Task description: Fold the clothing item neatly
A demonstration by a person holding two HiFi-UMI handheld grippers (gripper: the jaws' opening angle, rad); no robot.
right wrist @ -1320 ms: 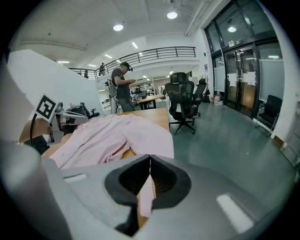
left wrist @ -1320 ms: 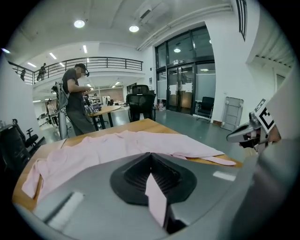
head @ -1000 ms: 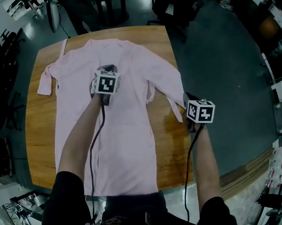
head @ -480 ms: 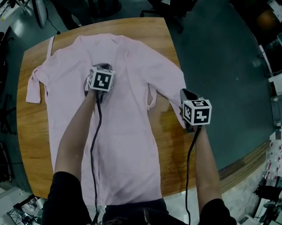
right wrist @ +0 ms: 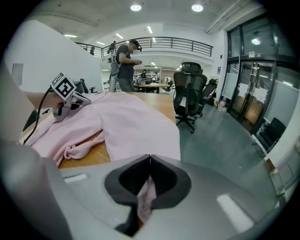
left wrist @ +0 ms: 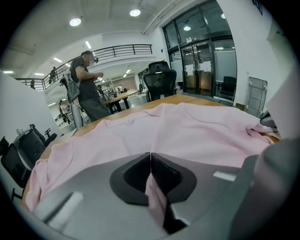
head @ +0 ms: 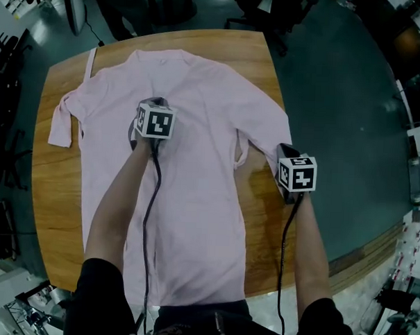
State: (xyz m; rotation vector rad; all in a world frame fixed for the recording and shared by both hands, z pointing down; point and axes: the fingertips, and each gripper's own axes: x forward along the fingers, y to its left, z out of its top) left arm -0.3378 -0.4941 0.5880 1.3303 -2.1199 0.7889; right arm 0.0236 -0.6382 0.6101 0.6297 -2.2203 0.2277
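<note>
The pink shirt (head: 188, 197) lies flat and face up on the wooden table (head: 59, 198), collar toward the far edge and hem spilling a little over the near edge. One sleeve (head: 62, 122) is doubled back near the left edge and the other sleeve (head: 264, 120) is spread toward the right edge. The left tool (left wrist: 150, 160) has just been closing and now stands pinched on a thin ridge of the chest cloth in the far half of the table. The right tool (right wrist: 150, 165) is likewise clamped on a sliver of pink fabric by the right edge, probably that sleeve's end. Both bites look shallow, so the likeliest trouble is cloth slipping out once a fold is carried across. If the left pinch has caught both layers, lifting it would probably drag the whole body askew, and the overhanging hem could help pull it. The rumpled knot of fabric under the arm (right wrist: 77, 151) could also get trapped in the fold as a crease. The head view gives the garment's whole layout, yet the marker cubes cover the jaws there. Only the two gripper views show the fabric actually held — and the right gripper view alone shows that rumple.
</note>
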